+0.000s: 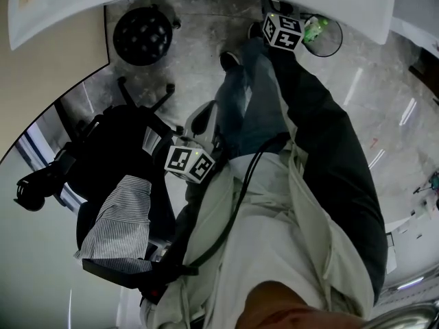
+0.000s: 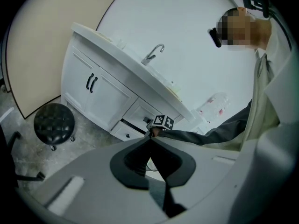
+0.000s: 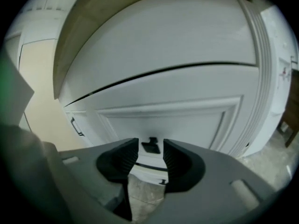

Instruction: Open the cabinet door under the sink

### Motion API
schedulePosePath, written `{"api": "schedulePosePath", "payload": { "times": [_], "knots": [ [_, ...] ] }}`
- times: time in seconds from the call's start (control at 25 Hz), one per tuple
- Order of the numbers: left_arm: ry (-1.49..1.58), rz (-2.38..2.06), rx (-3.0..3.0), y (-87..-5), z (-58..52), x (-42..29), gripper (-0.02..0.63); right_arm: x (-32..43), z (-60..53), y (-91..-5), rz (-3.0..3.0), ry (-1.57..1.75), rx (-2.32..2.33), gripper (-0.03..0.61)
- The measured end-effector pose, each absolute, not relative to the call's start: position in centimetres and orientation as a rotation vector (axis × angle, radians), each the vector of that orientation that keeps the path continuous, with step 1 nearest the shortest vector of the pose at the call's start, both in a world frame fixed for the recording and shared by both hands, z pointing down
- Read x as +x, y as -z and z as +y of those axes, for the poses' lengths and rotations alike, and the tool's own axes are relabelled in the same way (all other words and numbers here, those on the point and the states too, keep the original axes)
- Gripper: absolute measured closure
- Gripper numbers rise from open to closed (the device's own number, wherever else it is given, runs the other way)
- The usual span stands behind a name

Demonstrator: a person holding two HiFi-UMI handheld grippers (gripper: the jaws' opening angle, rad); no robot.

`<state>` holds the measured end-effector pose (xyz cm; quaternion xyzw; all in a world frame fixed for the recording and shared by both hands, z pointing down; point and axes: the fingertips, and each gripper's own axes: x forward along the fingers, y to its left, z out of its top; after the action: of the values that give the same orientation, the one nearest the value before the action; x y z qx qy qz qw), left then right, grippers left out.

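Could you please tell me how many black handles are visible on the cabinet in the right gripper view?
3: one pull straight ahead at centre, a small knob just below it, and a bar handle on a door at far left. Others may be hidden out of frame.

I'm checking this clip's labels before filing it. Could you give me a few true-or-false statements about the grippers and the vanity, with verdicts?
1. The right gripper has its jaws apart, with a black handle lined up in the gap between them. True.
2. The left gripper is gripping the faucet. False: its jaws are together on nothing, and the faucet stands well away on the vanity.
3. A round black stool stands on the floor near the vanity. True.
4. The double doors with paired black handles hang wide open. False: they are closed.
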<state>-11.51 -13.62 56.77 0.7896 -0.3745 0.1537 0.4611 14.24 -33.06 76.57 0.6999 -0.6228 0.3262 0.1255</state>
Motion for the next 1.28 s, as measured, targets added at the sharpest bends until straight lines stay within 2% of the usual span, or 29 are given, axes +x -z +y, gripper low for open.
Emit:
{"api": "schedulePosePath", "payload": {
  "times": [0.08, 0.36, 0.4, 0.44, 0.72, 1.28],
  "knots": [
    [-0.383, -0.917, 1.947, -56.8, -13.7, -11.4, 0.606, 15.0, -33.5, -76.4, -1.791, -0.941, 2.061, 0.397],
    [-0.380, -0.903, 1.967, -56.7, -13.2, -12.2, 0.606, 15.2, -33.8, -76.6, -1.645, -0.944, 2.108, 0.397],
    [-0.380, -0.898, 1.973, -56.7, -13.1, -12.2, 0.606, 15.0, -34.0, -76.6, -1.652, -0.945, 2.091, 0.400],
    [-0.382, -0.893, 1.976, -56.8, -12.9, -12.2, 0.606, 14.8, -34.1, -76.7, -1.666, -0.945, 2.066, 0.457],
    [-0.397, -0.854, 1.986, -57.0, -11.6, -12.1, 0.606, 13.9, -33.5, -76.7, -1.678, -0.947, 1.984, 0.454],
    [-0.334, -0.765, 2.108, -54.7, -11.7, -11.4, 0.606, 7.4, -20.6, -77.7, -1.660, -1.102, 1.854, 0.454]
  ]
}}
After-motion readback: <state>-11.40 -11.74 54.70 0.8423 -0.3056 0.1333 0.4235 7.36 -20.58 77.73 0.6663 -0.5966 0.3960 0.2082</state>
